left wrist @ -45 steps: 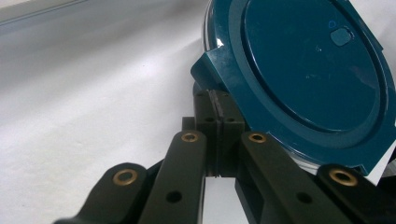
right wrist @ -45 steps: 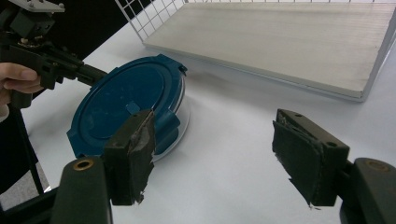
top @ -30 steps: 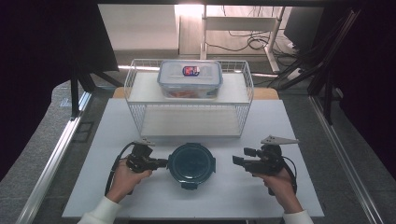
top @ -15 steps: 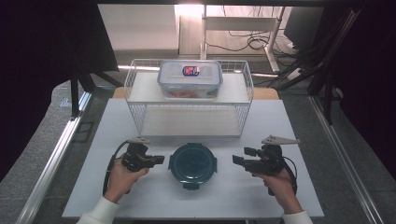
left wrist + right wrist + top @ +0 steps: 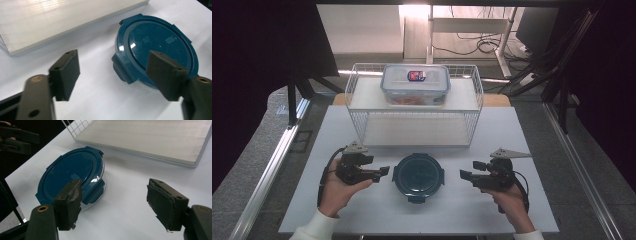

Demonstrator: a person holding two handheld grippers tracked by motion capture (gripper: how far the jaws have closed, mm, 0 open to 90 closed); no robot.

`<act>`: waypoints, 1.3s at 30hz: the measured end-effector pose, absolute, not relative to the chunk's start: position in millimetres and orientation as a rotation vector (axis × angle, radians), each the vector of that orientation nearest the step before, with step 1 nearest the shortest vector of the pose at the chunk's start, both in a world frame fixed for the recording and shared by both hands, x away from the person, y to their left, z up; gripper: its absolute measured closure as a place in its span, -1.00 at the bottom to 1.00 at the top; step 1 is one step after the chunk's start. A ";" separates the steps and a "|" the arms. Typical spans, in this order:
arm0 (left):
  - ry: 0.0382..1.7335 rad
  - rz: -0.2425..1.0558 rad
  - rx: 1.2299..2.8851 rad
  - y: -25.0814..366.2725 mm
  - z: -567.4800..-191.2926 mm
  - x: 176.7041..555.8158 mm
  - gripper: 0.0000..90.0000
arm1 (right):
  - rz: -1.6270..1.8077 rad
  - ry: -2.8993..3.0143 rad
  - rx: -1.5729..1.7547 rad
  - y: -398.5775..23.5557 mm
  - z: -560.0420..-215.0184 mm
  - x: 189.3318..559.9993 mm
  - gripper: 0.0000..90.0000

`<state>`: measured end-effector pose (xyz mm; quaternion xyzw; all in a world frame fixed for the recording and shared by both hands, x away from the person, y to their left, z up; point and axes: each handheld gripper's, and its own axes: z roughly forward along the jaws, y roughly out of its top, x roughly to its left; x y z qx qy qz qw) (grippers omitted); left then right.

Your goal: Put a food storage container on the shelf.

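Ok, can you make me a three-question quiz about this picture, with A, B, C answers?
1. Where is the round blue container?
A. on the wire rack's top shelf
B. on the white table between the two grippers
C. on the floor

2. How many containers are there?
A. one
B. two
C. four

3. How are the left gripper's jaws?
A. open, holding nothing
C. clamped on the lid
B. gripping the rack

Answers:
1 B, it sits on the table between the left gripper and the right gripper.
2 B, the round one plus the rectangular container on the wire rack.
3 A, its jaws have just been opening, with nothing between them.
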<state>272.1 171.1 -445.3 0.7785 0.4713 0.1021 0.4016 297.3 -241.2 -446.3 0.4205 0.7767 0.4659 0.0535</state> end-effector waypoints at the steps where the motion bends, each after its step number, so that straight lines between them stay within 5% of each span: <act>1: 1.198 0.254 1.959 171.4 -445.3 271.7 -0.50 | 1.415 2.361 1.279 -240.3 -446.6 297.8 -0.40; 20: 1.270 0.100 1.874 164.9 -447.9 292.2 -0.77 | 1.353 2.436 1.307 -196.9 -446.3 300.8 -0.56; 39: 1.282 -0.125 1.817 153.5 -474.1 309.0 -0.78 | 1.401 2.485 1.477 -177.4 -478.7 325.3 -0.58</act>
